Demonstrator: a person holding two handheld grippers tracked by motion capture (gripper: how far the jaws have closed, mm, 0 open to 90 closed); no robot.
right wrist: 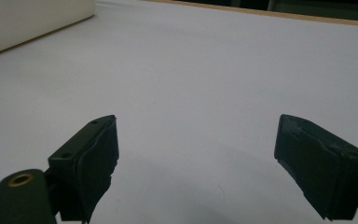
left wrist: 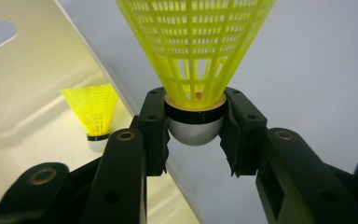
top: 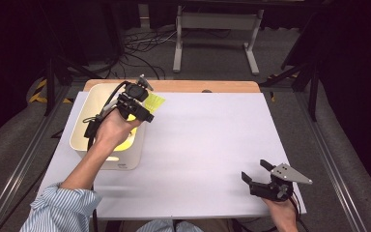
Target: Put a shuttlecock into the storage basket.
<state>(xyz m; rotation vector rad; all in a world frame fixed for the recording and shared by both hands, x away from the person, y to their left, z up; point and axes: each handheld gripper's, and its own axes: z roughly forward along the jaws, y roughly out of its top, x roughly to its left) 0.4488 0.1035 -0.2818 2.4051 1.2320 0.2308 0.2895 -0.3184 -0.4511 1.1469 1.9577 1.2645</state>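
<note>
Left tool [left wrist: 196, 135] pinching yellow shuttlecock [left wrist: 196, 56], right tool [right wrist: 196, 163] spread, white tabletop [top: 207, 145], dark room

We see neon-yellow mesh plastic shuttlecock [left wrist: 196, 51], black band, silver cap; cream plastic bin [top: 128, 157]; blue-white striped sleeve [top: 60, 210] near bin.

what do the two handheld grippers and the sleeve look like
Both the left gripper and the right gripper are black with two blocky jaws and brass-ringed screw holes. The right carries a grey three-cornered plate; black cables trail. The sleeve is blue-and-white striped.
</note>
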